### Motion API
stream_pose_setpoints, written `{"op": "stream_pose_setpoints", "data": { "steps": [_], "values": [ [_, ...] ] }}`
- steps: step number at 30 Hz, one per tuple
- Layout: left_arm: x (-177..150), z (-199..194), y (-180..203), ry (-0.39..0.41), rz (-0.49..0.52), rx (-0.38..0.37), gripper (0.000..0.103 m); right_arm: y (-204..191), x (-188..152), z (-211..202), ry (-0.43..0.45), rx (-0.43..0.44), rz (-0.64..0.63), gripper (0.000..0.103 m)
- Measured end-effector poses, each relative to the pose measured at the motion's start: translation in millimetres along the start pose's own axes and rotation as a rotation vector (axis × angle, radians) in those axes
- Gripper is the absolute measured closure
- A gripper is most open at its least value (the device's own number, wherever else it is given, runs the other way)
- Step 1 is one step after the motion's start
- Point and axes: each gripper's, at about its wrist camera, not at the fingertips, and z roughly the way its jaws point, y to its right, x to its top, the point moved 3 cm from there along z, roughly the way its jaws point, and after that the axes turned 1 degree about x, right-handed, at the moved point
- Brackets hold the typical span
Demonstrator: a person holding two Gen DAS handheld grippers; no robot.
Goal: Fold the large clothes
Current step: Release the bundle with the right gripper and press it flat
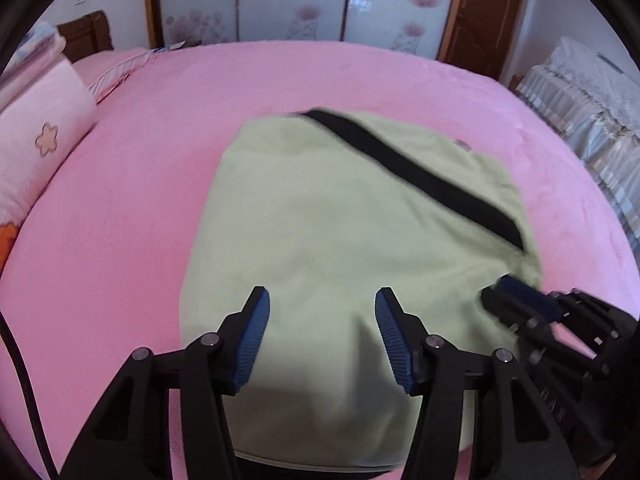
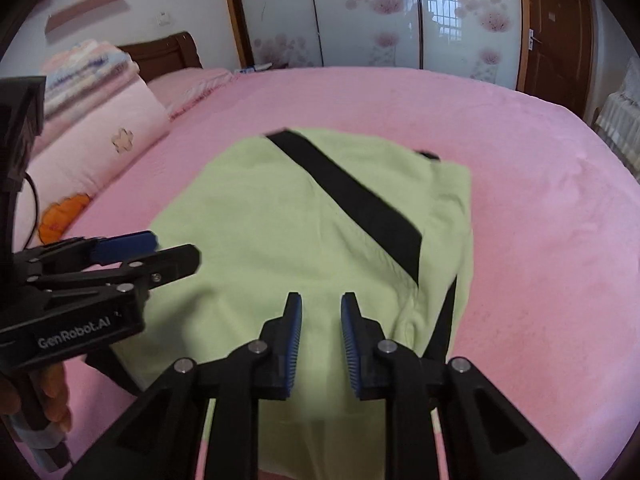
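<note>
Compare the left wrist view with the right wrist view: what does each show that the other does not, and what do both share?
Only the left wrist view shows the striped, lace-topped cover at far right in full. Only the right wrist view shows the person's hand on the left gripper's handle, and the wall shelf. Both show the green garment with its black stripe on the pink bed, the folded quilts, and both grippers open, the left gripper wider than the right gripper.
</note>
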Motion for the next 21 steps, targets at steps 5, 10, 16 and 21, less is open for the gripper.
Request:
{"op": "stream_pose_setpoints", "data": {
  "steps": [5,10,16,21],
  "values": [
    [-11,2,-4,0.023,-0.01,-0.004,0.053,51,-18,20,-0.052,0.037,0.111,0.103],
    [-11,-7,4,0.005,0.0,0.0,0.036,43,-13,0,-0.042,0.013,0.081,0.1],
    [-13,-41,16,-0.018,-0.039,-0.02,0.023,51,-11,-42,-0.04,0.032,0.134,0.097],
    [-21,-89,38,-0.067,-0.017,0.015,0.023,56,-12,-100,-0.023,0.034,0.156,0.09]
  ]
}}
